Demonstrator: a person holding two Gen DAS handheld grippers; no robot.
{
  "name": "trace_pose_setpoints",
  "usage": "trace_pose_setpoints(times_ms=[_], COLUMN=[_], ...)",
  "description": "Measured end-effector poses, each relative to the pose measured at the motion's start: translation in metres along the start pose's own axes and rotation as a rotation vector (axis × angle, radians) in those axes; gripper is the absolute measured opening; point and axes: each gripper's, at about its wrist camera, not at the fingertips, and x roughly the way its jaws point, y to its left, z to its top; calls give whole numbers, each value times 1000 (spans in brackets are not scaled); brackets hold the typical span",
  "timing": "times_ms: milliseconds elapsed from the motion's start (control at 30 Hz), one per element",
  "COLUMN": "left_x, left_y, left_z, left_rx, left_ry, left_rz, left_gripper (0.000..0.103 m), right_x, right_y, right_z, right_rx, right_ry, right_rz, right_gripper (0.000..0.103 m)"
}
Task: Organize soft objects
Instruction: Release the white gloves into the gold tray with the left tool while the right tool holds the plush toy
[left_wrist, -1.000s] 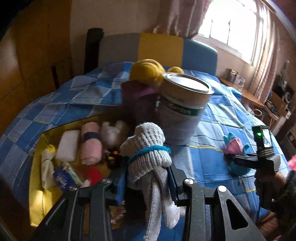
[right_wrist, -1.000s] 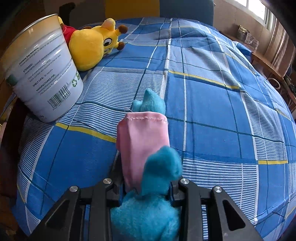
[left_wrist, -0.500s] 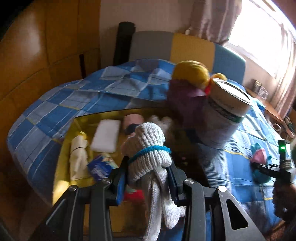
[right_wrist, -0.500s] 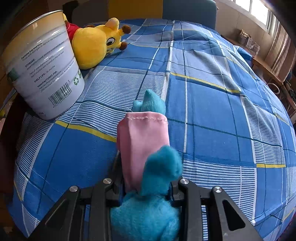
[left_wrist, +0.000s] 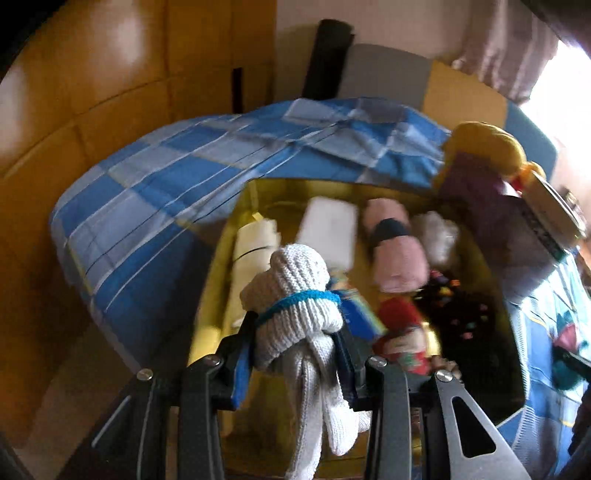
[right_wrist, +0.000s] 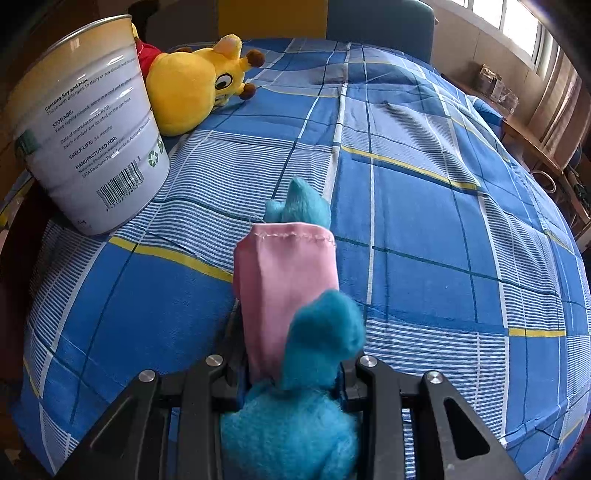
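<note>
Left gripper (left_wrist: 295, 347) is clamping a white knitted glove (left_wrist: 295, 295) above the yellow box (left_wrist: 214, 291). Right gripper (right_wrist: 291, 373) is pinching a blue-and-pink plush toy (right_wrist: 291, 295) over the bedspread (right_wrist: 424, 221), near a tin (right_wrist: 88, 147) reading "STORAGE" and "SHELF LIFE: 36 months".

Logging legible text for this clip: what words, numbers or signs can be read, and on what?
All on the white metal tin, right wrist view:
"Contains Soy and Milk."
"STORAGE:"
"SHELF LIFE: 36 months"
"MANUFACTURED FOR:"
A green recycling sign and a barcode; its digits and the finer lines are too small to read.
Left wrist view: the small blue packet in the yellow box is too blurred to read.
</note>
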Motion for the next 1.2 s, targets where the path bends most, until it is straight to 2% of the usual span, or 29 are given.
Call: trace_pose_setpoints(times_ms=[233,367,467,600,867,1200], left_x=[17,25,28,20,-13,-8], left_y=[26,21,17,15,0,-39], left_z=[-8,-10,-10,-9,-8,-25], left_rx=[-96,-78,-63,-43,52,146], left_ry=[70,93,102,73,-90,-31], left_rz=[-37,-50,-53,-21,32,-60], left_gripper=[39,40,47,60,61,62], right_x=[0,0,0,0,0,-1], right_y=[3,3,3,4,4,5], right_z=[-1,0,0,0,0,-1], right_rx=[-24,-26,-31,-31,-32,-22], right_ry=[-7,-4,-3,-3,-4,-7], right_rz=[-20,-19,-21,-22,-26,-41], right_gripper=[32,32,32,32,32,32])
